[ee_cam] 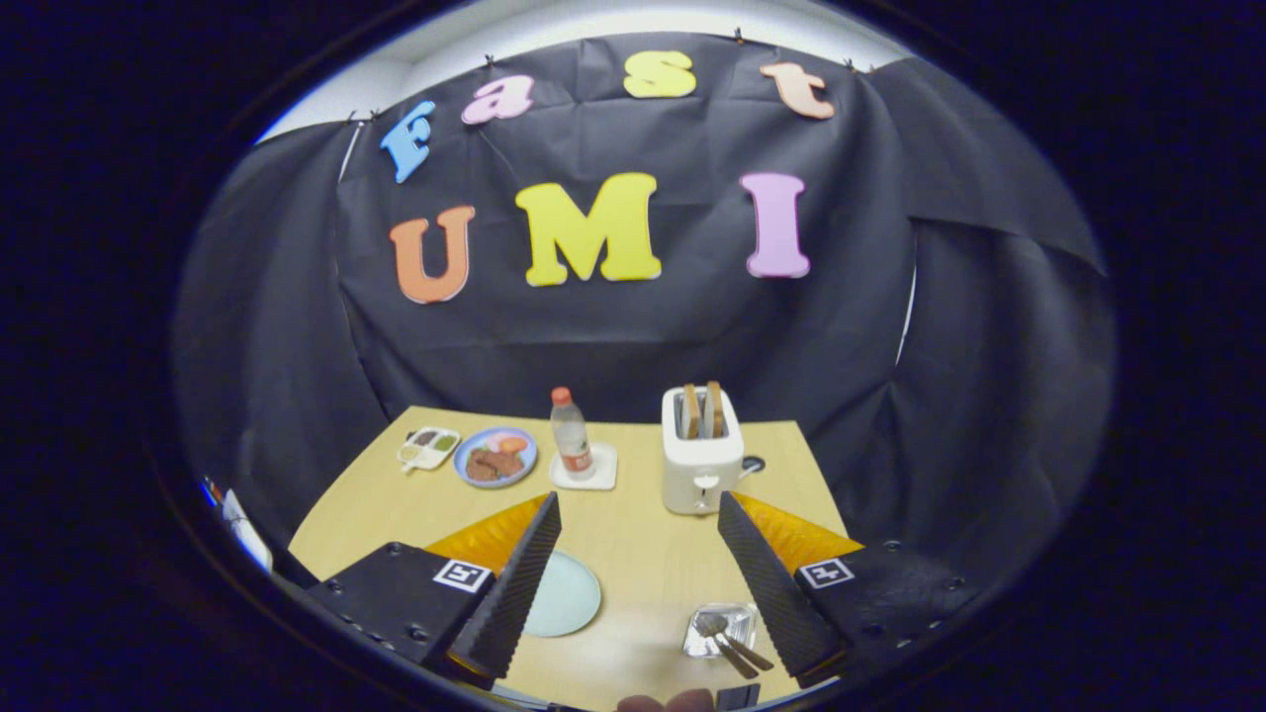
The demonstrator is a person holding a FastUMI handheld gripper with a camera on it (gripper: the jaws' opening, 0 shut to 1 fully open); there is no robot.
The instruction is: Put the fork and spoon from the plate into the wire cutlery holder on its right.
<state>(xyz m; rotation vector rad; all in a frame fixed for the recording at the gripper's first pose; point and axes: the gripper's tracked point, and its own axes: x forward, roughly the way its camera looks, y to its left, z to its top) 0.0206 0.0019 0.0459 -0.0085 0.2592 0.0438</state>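
My gripper (638,514) hangs open high above the wooden table (643,544), with nothing between its two black ribbed fingers (519,583). Below, a pale green plate (566,593) lies partly hidden behind the left finger; the part I see is bare. To the plate's right, close against the right finger, stands the wire cutlery holder (720,631). A fork and a spoon (727,643) rest in it, their handles pointing toward me and to the right.
Beyond the fingers stand a white toaster (700,460) with two slices in it, a water bottle (571,433) on a white coaster, a blue plate of food (495,456) and a small white divided dish (428,447). Fingertips (665,702) show at the near table edge.
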